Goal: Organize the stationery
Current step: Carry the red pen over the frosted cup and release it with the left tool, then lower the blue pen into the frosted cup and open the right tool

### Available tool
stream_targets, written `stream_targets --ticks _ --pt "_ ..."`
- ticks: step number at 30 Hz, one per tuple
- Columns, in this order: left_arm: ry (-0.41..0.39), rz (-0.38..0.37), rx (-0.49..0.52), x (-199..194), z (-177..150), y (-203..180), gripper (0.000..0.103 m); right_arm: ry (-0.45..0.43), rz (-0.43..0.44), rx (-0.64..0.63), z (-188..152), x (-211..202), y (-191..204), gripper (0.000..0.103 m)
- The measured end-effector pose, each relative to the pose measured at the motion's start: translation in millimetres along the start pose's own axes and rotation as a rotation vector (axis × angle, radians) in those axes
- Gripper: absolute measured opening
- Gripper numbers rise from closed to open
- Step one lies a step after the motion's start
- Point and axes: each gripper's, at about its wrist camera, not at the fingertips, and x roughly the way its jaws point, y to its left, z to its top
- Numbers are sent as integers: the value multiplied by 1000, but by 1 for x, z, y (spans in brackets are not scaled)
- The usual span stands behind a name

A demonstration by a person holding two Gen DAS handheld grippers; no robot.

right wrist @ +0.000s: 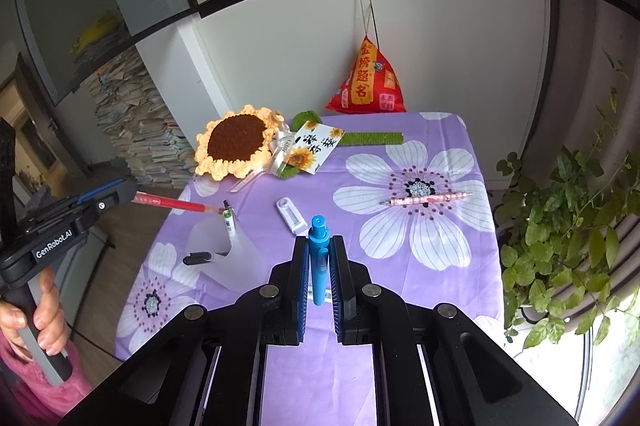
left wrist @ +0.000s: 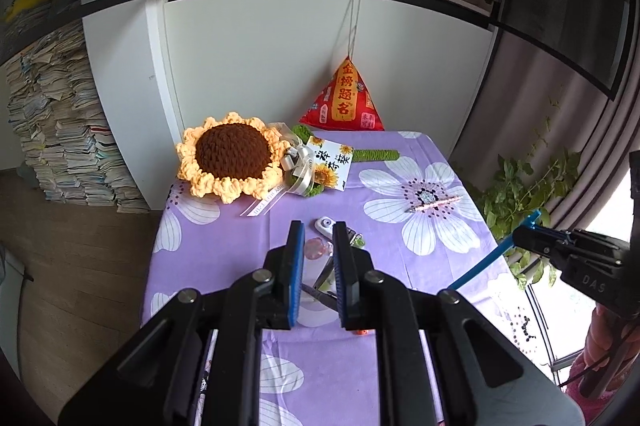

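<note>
My right gripper (right wrist: 319,246) clamped the blue pen (right wrist: 319,258) upright; my left gripper (right wrist: 134,195) pinched the red pen (right wrist: 180,204), its long axis pointing right toward the translucent cup (right wrist: 236,258), lying nearer my left.

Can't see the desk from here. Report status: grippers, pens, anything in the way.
Left gripper shut on red pen. Right gripper shut on blue pen. Translucent pen holder lies tipped over. Pink pen and correction tape loose on tablecloth.
</note>
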Motion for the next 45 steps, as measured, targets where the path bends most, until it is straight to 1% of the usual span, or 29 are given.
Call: stream_targets --ticks 5,7,14,16,25,29,31,33,35,37,38,41,45 --pt "-16 -6 27 -9 1 -2 12 1 9 -5 0 1 3 11" --pt "-2 -7 36 -4 -1 -4 12 2 15 -6 1 3 5 11" --pt "98 1 20 32 -14 -3 12 -4 42 -13 3 5 16 11" --pt "109 7 17 37 -16 -2 12 -10 52 -18 4 3 20 11" --pt "149 -9 -7 57 -20 4 12 -53 98 -48 21 1 46 11" --pt "170 -36 -25 64 -23 9 13 -66 117 -63 28 4 62 11" --pt "168 -52 -38 62 -24 12 13 -74 126 -72 33 6 70 11" --pt "147 -65 -42 56 -23 15 13 -86 127 -86 36 6 78 11" --pt "122 -71 -45 49 -21 18 19 -93 128 -105 39 8 87 11" --pt "95 -80 -54 40 -19 22 35 -97 123 -127 40 12 96 11" --pt "78 -79 -56 34 -18 24 37 -100 111 -144 40 15 102 11" --pt "41 -73 -60 24 -17 32 38 -97 76 -176 38 27 113 11" --pt "38 -61 -81 21 -20 44 39 -64 55 -189 35 49 122 11"
